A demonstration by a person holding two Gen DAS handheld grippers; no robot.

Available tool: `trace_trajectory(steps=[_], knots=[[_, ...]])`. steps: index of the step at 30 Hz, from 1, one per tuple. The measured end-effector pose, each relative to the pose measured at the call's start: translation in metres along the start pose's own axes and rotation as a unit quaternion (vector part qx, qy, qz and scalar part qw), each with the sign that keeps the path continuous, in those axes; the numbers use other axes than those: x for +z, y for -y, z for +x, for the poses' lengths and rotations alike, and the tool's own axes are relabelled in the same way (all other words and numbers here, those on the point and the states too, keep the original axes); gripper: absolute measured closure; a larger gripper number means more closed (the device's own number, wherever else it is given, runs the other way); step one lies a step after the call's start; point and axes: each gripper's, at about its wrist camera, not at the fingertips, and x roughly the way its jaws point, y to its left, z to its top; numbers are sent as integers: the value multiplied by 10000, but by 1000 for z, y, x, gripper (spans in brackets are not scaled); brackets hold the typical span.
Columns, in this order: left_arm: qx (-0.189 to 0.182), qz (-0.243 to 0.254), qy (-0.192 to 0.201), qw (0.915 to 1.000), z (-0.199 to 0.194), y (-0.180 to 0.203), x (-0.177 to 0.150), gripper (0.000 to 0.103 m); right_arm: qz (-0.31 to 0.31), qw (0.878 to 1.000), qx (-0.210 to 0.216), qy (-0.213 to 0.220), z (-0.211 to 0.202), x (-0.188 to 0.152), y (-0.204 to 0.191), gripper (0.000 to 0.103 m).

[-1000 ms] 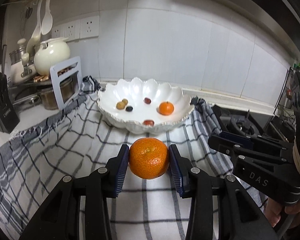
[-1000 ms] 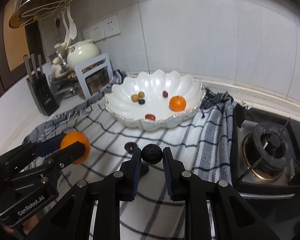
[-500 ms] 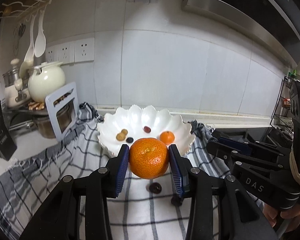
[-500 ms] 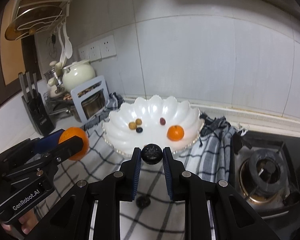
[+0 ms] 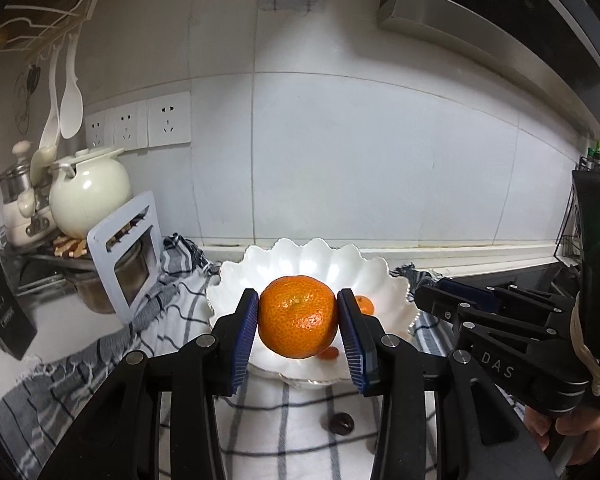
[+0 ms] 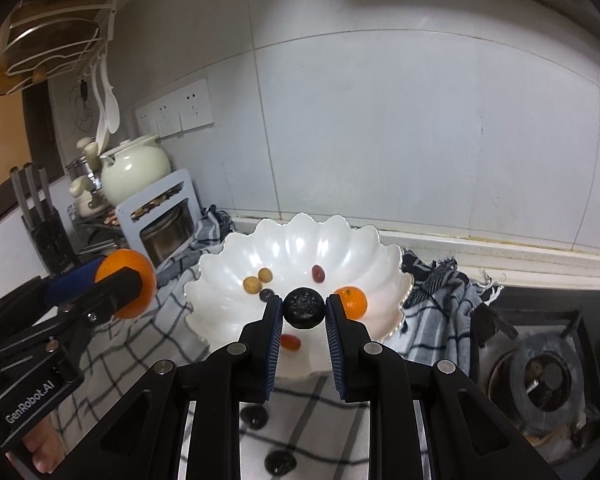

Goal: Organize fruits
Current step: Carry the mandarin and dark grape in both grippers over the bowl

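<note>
Left tongs [image 5: 298,322] clamp a bright, dimpled orange mandarin [image 5: 297,316] between blue pads; right tongs [image 6: 303,308] pinch a small, dark, wrinkled fruit [image 6: 303,307]. Both fruits hang just ahead of the white scalloped bowl [image 6: 236,280], which holds a smaller mandarin [image 6: 352,302] and several grapes. Below the tongs, dark fruits [image 6: 253,416] lie on the checked cloth [image 6: 432,304].
</note>
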Motion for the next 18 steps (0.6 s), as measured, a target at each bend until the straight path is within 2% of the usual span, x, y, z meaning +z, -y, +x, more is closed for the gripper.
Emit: trace_trajectory(steps=[8,18], knots=[[-1,-40,-196,9998,31,-10,11,63,155,9997,-94,-184,30,12,6,79],[28,84,-608,9981,76,-14,11,63,56,9979,-337,-553,62,21,10,79]])
